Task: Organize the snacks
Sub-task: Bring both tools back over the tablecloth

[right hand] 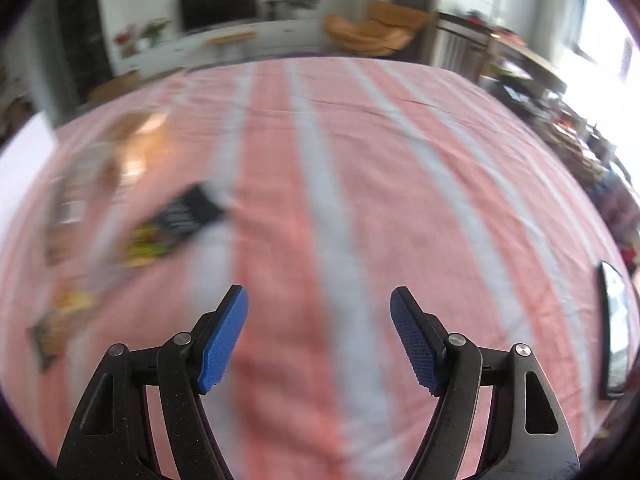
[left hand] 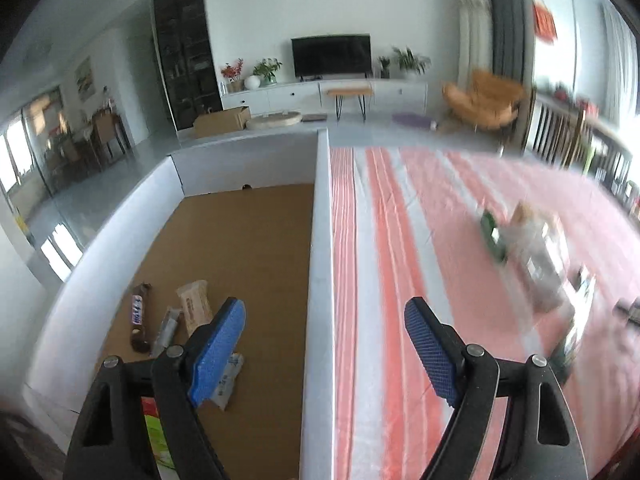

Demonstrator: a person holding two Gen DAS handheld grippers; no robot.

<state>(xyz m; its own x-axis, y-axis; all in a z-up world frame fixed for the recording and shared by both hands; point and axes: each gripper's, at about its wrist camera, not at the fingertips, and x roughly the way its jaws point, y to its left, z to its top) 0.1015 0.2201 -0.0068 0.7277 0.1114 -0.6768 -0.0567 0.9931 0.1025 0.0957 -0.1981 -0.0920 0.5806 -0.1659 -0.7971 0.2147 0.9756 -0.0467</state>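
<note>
Left wrist view: my left gripper (left hand: pixel 325 320) hangs with its fingers (left hand: pixel 219 354) spread wide and nothing between them, straddling the white wall of the box (left hand: pixel 320 240), which runs from 6 o'clock up toward 12. To the 9 o'clock side of that wall lies the box's brown cardboard floor, and several snacks rest there near 8 o'clock: a dark chocolate bar (left hand: pixel 139 318), a beige cracker pack (left hand: pixel 195 307) just beside it, a slim clear wrapper (left hand: pixel 167 326) between the two, and a white packet (left hand: pixel 228 380) partly hidden behind my left finger. A bright green and red packet (left hand: pixel 154 432) shows at 7 o'clock, behind the gripper's frame. On the 3 o'clock side the pink and white striped surface (left hand: pixel 380 260) carries a blurred heap of loose snacks (left hand: pixel 528 252), among them a green packet; I cannot tell the rest apart.

Right wrist view: my right gripper (right hand: pixel 319 322) also has its fingers (right hand: pixel 223 344) held apart with nothing in them, above the striped surface. At 10 o'clock lies a black packet with yellow and green print (right hand: pixel 176 224), smeared by blur. More wrappers sit at 9 o'clock, an orange one (right hand: pixel 64 320) nearest the frame's edge, and a pale clear one (right hand: pixel 80 200) farther up. A dark flat slab (right hand: pixel 614 328) lies at 3 o'clock on the surface's edge.
</note>
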